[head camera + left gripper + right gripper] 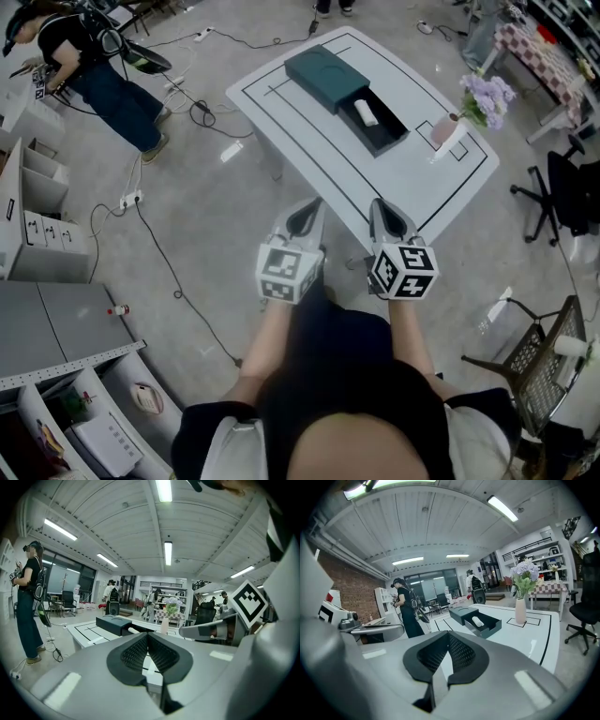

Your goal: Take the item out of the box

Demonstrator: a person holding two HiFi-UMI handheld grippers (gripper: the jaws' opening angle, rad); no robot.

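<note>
White and oblong, the item (367,112) lies in the pulled-out drawer of a dark teal box (325,70), in the upper middle of the head view. Its long axis runs from upper left to lower right in that frame, in line with the drawer's length. Its two ends look alike from here, so which end leads cannot be told. In the right gripper view the item (477,621) shows right of centre, lying flat on the drawer floor.

The box sits on a white table (412,183) marked with black lines. The drawer stands open toward the table's lower right, so the item is already exposed. A pale vase (446,131) of lilac flowers stands near the table's right edge, apart from the box.

By the look of it, the task has barely begun: the drawer is open, but the item is untouched and still inside. Reaching, gripping and lifting it out all remain.

Both tools are held at the frame's centre, short of the table's near edge and well apart from the box. The left gripper (306,217) has its jaws pressed together with nothing between them, and so does the right gripper (389,220).

Another person (98,70) stands on the floor at the upper left.
</note>
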